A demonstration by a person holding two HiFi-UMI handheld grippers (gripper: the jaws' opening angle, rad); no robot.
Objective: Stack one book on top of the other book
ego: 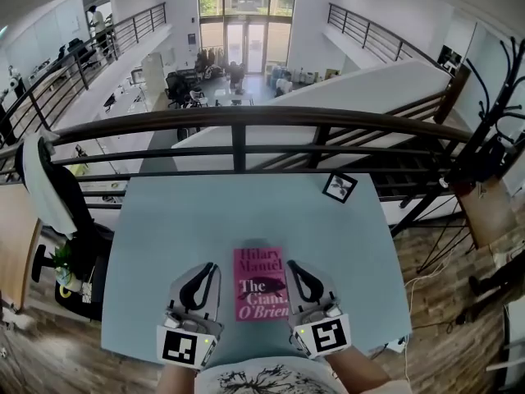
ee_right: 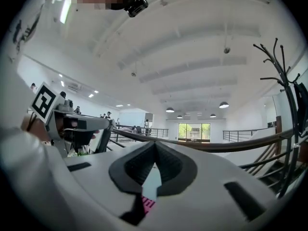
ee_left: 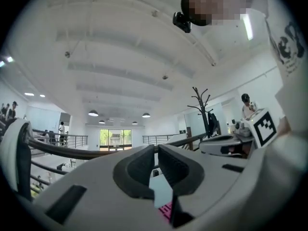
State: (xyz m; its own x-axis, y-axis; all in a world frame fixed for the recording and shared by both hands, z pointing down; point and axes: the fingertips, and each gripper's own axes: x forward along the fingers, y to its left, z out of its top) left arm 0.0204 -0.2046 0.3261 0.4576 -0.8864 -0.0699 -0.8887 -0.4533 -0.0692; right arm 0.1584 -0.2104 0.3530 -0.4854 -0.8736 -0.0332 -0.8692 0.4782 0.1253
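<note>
Both tools are held pressed together and empty: left gripper [ego: 208, 268] and right gripper [ego: 294, 266] flank the pink book [ego: 261, 284], which lies near-centre on the table [ego: 164, 220]. Only one cover is seen (a second underneath cannot be confirmed). Risk: the book could be knocked askew if a tool is lowered carelessly. A smooth pale-blue top is noted, with a marker card [ego: 339, 187] far right, a railing [ego: 238, 121] beyond it and an open hall below.

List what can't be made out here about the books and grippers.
- Stack: the head view shows only the pink book; its cover would hide any book lying beneath.
- Gripper views: only a pink sliver shows below the shut jaws; the bodies of the left gripper and right gripper block the rest.
- Marker card, head view: pattern too small to read.
</note>
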